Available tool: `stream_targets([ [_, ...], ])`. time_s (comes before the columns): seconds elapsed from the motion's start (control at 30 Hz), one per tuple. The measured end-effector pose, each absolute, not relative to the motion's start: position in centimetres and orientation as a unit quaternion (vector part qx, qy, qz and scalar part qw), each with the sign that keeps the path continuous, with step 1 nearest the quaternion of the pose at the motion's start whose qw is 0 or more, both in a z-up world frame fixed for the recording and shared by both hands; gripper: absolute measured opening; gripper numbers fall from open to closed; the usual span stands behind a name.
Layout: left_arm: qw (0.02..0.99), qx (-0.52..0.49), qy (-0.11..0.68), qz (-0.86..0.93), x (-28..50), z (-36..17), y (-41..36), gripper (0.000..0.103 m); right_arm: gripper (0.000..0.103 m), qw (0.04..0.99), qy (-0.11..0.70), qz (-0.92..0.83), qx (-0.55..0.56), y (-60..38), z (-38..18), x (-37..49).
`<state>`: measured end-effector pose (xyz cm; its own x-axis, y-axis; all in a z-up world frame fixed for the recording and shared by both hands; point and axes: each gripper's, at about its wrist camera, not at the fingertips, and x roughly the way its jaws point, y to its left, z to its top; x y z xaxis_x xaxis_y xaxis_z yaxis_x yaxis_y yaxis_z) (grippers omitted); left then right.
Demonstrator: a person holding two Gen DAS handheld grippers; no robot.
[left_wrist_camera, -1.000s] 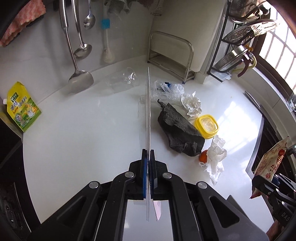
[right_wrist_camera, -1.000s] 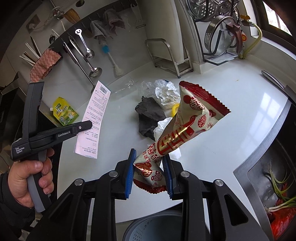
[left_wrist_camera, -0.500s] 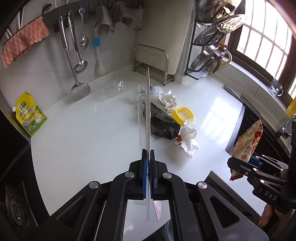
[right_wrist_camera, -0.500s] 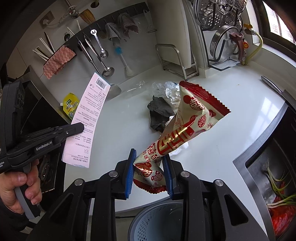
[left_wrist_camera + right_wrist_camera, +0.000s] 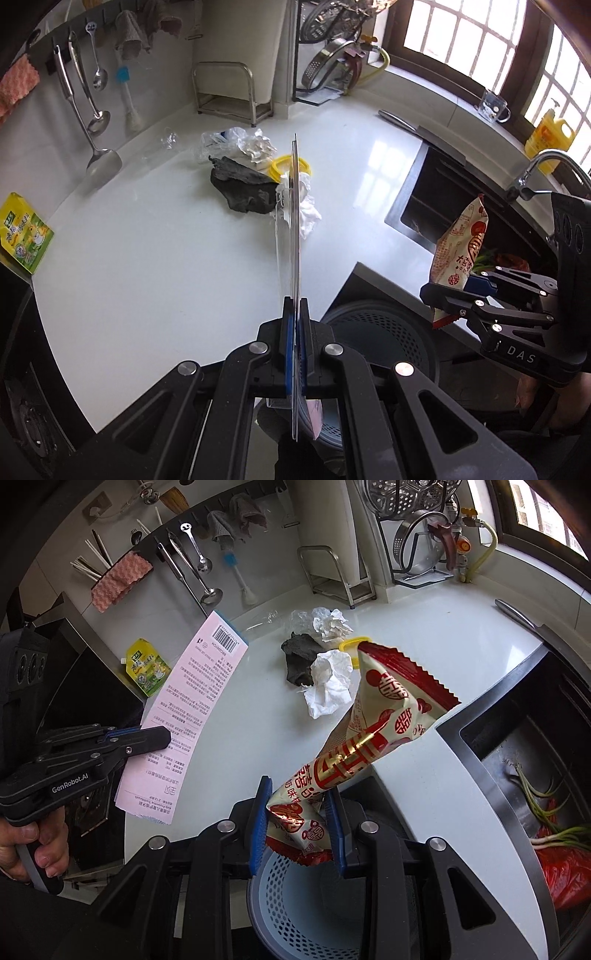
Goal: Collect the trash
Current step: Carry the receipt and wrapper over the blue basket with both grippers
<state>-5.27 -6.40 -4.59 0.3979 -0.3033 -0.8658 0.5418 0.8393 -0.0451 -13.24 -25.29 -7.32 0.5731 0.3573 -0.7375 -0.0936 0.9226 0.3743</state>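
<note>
both claws have swung back over the bin (image 5: 314,904); right claw (image 5: 298,821) pinching the snack wrapper (image 5: 376,720), left claw (image 5: 295,345) the pink card (image 5: 195,709) at 9 o'clock: drop next.

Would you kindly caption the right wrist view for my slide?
Right gripper holds a red-and-cream snack wrapper above the grey perforated bin.

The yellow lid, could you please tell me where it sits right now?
The yellow lid lies on the white counter in the trash pile, behind the crumpled white tissue and right of the dark rag; in the left wrist view the held packaging partly hides it.
</note>
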Motion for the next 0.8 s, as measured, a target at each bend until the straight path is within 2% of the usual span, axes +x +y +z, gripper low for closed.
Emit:
stream_targets([
  [0.8, 0.737, 0.195, 0.544, -0.349, -9.1, -9.6, -10.5, 0.003, 0.028, 0.844, 0.499, 0.122, 0.153, -26.1, -11.1, -17.0],
])
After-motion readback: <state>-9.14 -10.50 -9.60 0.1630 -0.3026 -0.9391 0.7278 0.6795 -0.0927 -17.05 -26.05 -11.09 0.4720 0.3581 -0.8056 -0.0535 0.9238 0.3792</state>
